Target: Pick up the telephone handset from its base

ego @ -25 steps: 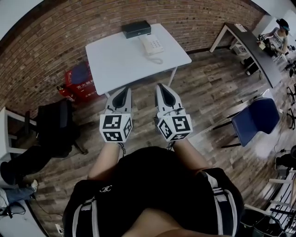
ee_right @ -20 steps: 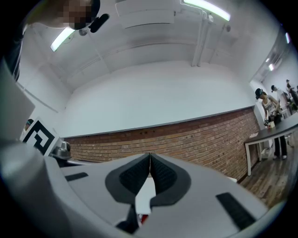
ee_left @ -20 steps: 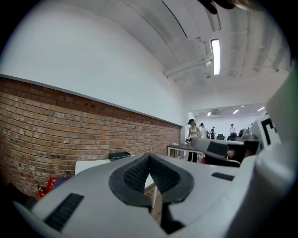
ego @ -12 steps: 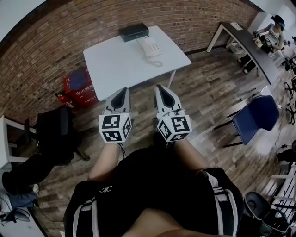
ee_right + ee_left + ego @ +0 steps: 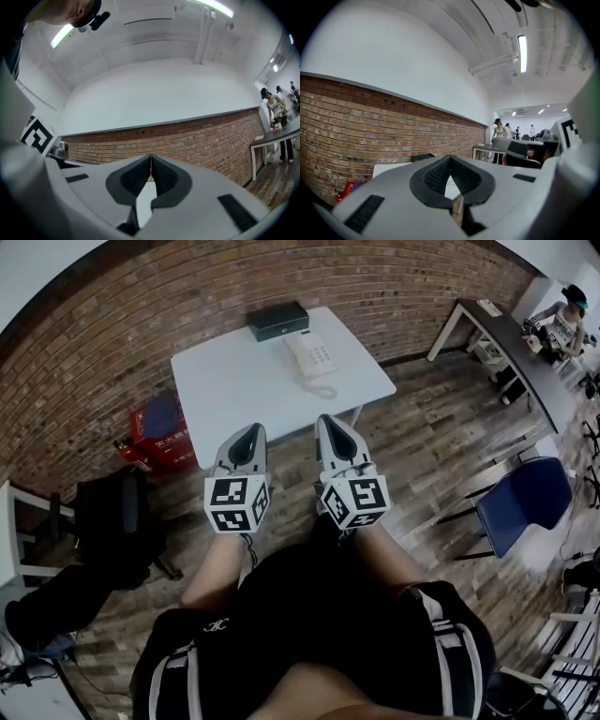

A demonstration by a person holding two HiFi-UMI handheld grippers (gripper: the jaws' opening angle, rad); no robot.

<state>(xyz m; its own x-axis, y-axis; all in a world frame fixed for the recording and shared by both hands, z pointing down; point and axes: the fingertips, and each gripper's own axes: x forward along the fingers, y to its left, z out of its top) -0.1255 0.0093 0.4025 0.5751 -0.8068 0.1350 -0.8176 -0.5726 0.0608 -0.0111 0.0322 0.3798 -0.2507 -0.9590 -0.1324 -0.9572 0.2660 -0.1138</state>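
Observation:
The white telephone point(image 5: 309, 354) with its handset on the base sits near the far right corner of a white table point(image 5: 244, 381); its coiled cord lies in front of it. My left gripper point(image 5: 248, 432) and right gripper point(image 5: 328, 421) are held side by side, short of the table's near edge, well apart from the phone. Both are shut with nothing between the pads. In the left gripper view the left gripper point(image 5: 450, 157) has its pads meeting at the tip, with the table point(image 5: 391, 168) behind it. The right gripper point(image 5: 151, 155) faces the brick wall, and the phone is hidden behind its jaws.
A black box point(image 5: 277, 321) sits at the table's back edge by the brick wall point(image 5: 112, 334). Red items point(image 5: 159, 423) and a black bag point(image 5: 112, 512) are on the floor at left. A blue chair point(image 5: 525, 498) and a dark desk point(image 5: 525, 348) with a person stand at right.
The table and telephone have drawn a little nearer in the head view as I moved toward them. Both grippers stay shut and side by side.

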